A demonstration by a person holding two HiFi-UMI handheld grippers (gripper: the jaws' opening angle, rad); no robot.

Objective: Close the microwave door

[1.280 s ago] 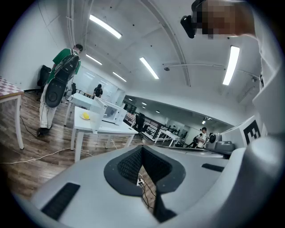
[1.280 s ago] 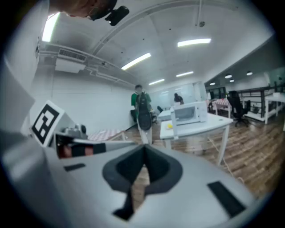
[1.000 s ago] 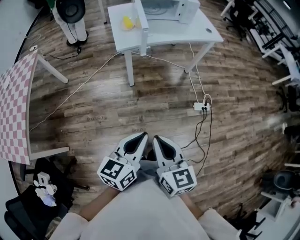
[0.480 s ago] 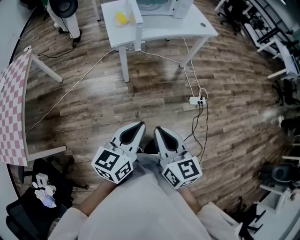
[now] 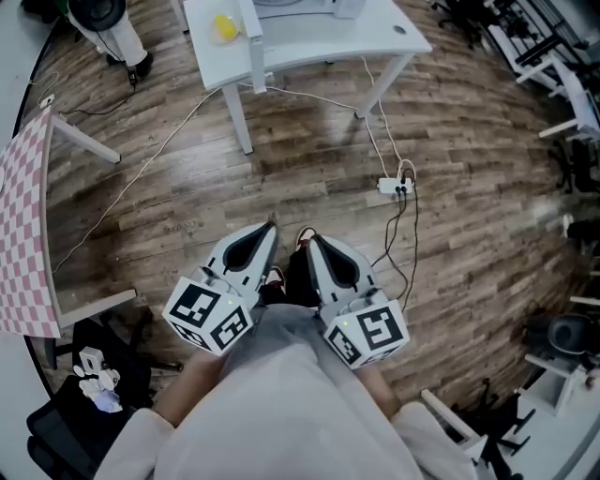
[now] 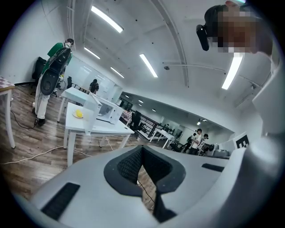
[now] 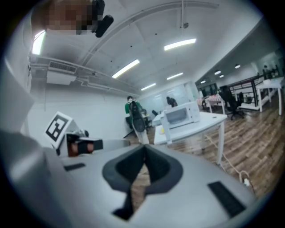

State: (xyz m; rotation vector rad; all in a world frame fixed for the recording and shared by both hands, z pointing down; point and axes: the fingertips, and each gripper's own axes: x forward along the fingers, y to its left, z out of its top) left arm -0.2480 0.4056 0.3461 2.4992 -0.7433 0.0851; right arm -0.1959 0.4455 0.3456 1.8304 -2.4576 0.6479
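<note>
- Two tools are held low and close to the person's body, side by side and just apart, both pointing forward over the wooden floor (image 5: 187, 197).
- The left tool (image 5: 265, 234) is clenched. In the left gripper view its dark pads (image 6: 127, 167) meet at the tip with nothing caught between them, and only floor shows through the slit lower down.
- The right tool (image 5: 310, 247) is clenched in the same way. In the right gripper view its pads press together at the tip, empty.
- The microwave (image 7: 180, 115) stands on a white table (image 5: 375, 37) well ahead of both tools. It is a little to the left of the left tool's line and a little to the right of the right tool's line. Neither tool is anywhere near it.
- Its door (image 7: 166, 125) stands open, swung out toward the tools at the oven's left side and seen almost edge-on.
- A small yellow thing (image 5: 224, 26) lies on the table just left of the door, as seen from the tools.
- A white power strip (image 5: 394, 186) lies on the floor ahead and to the right of the right tool, between that tool and the table. Cables (image 5: 409, 253) trail from it back toward the tool's side.
- A pink-and-white checked tabletop (image 5: 23, 225) stands well off to the left of the left tool.
</note>
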